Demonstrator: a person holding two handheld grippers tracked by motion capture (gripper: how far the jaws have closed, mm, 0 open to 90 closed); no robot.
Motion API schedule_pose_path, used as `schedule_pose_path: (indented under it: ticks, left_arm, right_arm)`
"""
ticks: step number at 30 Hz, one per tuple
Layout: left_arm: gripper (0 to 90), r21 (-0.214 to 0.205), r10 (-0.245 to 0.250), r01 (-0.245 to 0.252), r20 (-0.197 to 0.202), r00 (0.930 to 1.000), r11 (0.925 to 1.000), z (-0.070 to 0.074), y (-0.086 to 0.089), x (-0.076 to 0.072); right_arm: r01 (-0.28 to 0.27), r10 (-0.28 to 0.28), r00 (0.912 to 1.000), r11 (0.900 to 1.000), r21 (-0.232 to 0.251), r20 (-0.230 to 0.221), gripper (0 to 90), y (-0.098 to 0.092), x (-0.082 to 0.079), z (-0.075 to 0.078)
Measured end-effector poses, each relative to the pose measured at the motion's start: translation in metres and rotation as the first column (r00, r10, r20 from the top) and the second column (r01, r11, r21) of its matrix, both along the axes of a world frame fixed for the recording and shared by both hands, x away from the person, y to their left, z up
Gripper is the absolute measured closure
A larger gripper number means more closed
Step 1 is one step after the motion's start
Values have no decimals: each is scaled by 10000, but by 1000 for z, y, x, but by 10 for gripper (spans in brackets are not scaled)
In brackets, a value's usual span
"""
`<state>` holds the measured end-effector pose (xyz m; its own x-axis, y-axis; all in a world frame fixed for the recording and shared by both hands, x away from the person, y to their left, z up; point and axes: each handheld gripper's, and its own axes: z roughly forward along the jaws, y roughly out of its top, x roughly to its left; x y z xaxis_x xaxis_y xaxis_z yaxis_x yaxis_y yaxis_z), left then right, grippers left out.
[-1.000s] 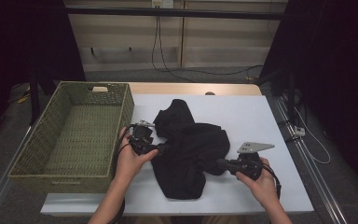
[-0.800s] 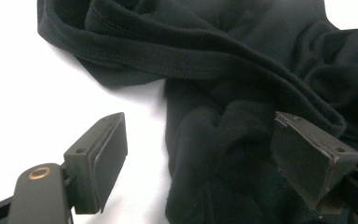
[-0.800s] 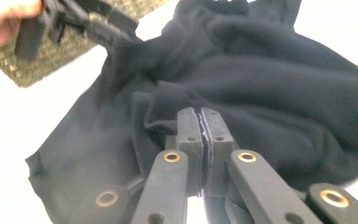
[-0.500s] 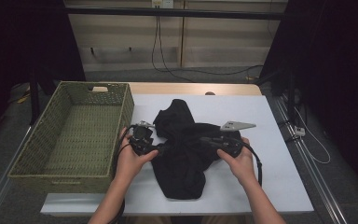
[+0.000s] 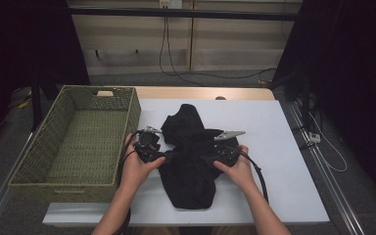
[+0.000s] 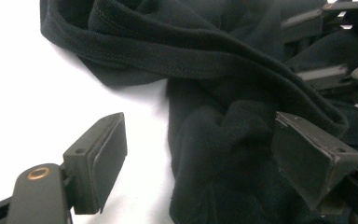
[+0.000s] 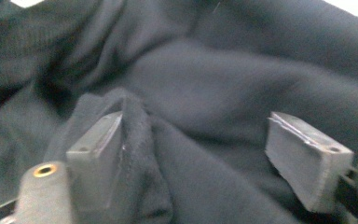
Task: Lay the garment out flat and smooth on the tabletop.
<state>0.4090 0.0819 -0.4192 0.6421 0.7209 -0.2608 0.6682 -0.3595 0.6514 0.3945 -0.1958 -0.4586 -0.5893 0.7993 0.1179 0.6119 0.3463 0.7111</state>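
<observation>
A black garment (image 5: pixel 191 169) lies crumpled on the white table (image 5: pixel 284 147). My left gripper (image 5: pixel 169 155) sits at its left edge, open. In the left gripper view my left gripper (image 6: pixel 200 158) has a bunched fold of the garment (image 6: pixel 223 70) between its wide-apart pads, and neither pad presses it. My right gripper (image 5: pixel 204 159) rests on the garment's right side and points left. Its jaws have just been opening. In the right gripper view my right gripper (image 7: pixel 203 158) straddles the garment (image 7: pixel 242 70), and a fold leans loosely on one of its pads (image 7: pixel 98 158).
A woven green basket (image 5: pixel 63 191) with nothing in it stands at the table's left, close to my left hand. Bare white tabletop spreads to the right of the garment. Cables trail from both grippers toward the near edge.
My right hand has moved left and a little away from the near edge, drawing the garment's right part inward. Its jaws were shut on the cloth and now stand open. The left hand stayed put.
</observation>
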Motion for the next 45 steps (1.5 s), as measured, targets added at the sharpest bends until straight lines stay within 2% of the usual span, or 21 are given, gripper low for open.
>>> schedule_pose_path:
  ticks: [1,4,5,8,15,19,22,24,26,27,29,31,33,36,37,40,42,45]
  left_arm:
    - [188,-6,-8,8,3,10000,10000,0,0,0]
    - [188,-19,-28,28,10,10000,10000,1,0,0]
    - [188,-40,-23,24,45,10000,10000,1,0,0]
    - [187,-59,0,0,97,10000,10000,2,1,0]
    - [187,-167,156,-154,131,9998,9997,5,3,0]
    - [187,-179,104,-101,182,9998,9998,7,3,-1]
    - [187,-195,131,-126,212,9997,9997,7,2,-2]
    - [187,-190,119,-115,174,9998,9998,7,2,-2]
    - [187,-137,88,-86,168,9998,9999,6,2,-2]
    - [187,-141,85,-82,161,9998,9999,6,2,-1]
    - [187,-159,95,-92,154,9998,9998,6,2,-1]
    - [187,-180,101,-99,134,9999,9998,5,2,-1]
    - [186,-177,115,-113,109,9999,9998,5,2,-1]
    - [186,-122,72,-72,36,10000,9999,5,3,0]
    - [186,-109,92,-91,63,9999,9999,4,3,0]
    - [181,-128,67,-67,28,10000,9999,3,3,1]
    - [179,-159,47,-47,-2,10000,9999,3,3,1]
    - [178,-181,19,-20,-64,10000,9998,3,3,2]
  right_arm:
    - [-42,42,10000,10000,-12,77,321,1,-2,0]
    - [-369,379,9990,9986,390,-253,710,1,-8,3]
    - [-484,522,9974,9961,733,-502,749,1,-10,3]
    - [-438,496,9971,9942,978,-576,779,1,-19,3]
    - [-1254,1374,9876,9816,1440,-762,786,3,-55,4]
    - [-1750,1870,9788,9754,1337,-836,786,8,-76,7]
    - [-2069,2235,9692,9668,1500,-1035,785,12,-89,8]
    - [-2244,2423,9642,9620,1556,-1077,761,14,-94,8]
    - [-2146,2307,9686,9640,1569,-925,669,15,-96,10]
    - [-2140,2274,9708,9648,1526,-760,609,15,-96,12]
    - [-1948,2002,9793,9727,1265,-315,472,15,-92,18]
    - [-1774,1810,9834,9726,1505,-104,442,13,-85,23]
    - [-1471,1456,9891,9762,1595,209,363,11,-76,29]
    - [-1003,913,9941,9793,1760,584,365,8,-59,34]
    - [-793,687,9953,9830,1653,689,350,7,-52,34]
    - [-434,335,9974,9860,1607,639,333,9,-29,33]
    - [-308,202,9969,9896,1402,762,312,13,-15,31]
    - [-56,-21,9975,9942,1077,709,304,20,3,27]
